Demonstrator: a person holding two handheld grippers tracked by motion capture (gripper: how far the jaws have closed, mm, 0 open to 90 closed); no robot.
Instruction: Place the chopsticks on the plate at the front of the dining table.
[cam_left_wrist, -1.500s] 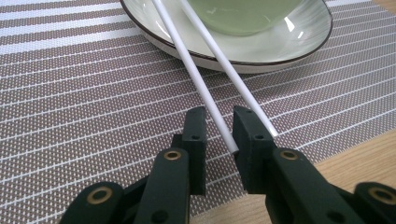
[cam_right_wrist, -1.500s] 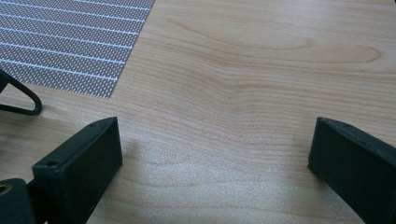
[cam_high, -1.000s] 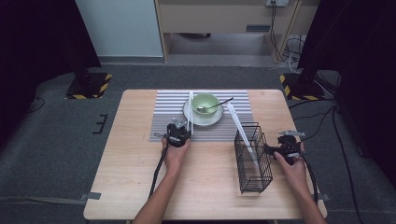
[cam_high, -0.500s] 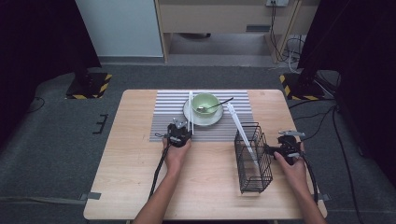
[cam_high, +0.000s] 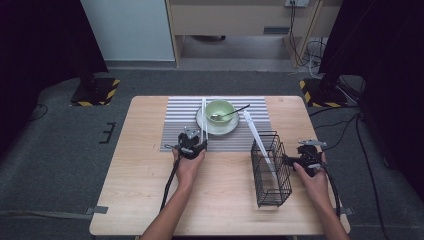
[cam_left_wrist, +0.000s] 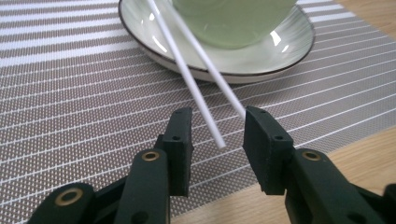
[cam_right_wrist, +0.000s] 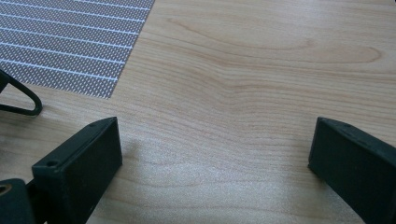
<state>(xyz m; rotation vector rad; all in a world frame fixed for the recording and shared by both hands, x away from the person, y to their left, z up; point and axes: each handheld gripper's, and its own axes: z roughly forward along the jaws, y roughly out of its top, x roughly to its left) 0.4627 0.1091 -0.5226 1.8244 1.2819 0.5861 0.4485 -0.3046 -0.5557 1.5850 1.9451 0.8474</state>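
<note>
Two white chopsticks (cam_high: 204, 117) lean on the rim of a pale plate (cam_high: 207, 131) that carries a green bowl (cam_high: 220, 110) with a spoon in it. My left gripper (cam_high: 197, 137) sits at their near ends on the striped mat (cam_high: 175, 125). In the left gripper view its jaws have just been opening. The chopsticks (cam_left_wrist: 189, 79) lie loose between the parted jaws of the left gripper (cam_left_wrist: 217, 116), below the plate (cam_left_wrist: 280, 51) and bowl (cam_left_wrist: 233, 23). My right gripper (cam_high: 289, 161) rests beside a black wire basket (cam_high: 272, 170). The right gripper (cam_right_wrist: 215, 140) stands wide open over bare wood.
A long white utensil (cam_high: 252, 131) leans out of the basket's top toward the bowl. The wooden table (cam_high: 140, 200) has free room at its left and front. A bit of basket wire (cam_right_wrist: 18, 100) shows at the edge of the mat (cam_right_wrist: 70, 42).
</note>
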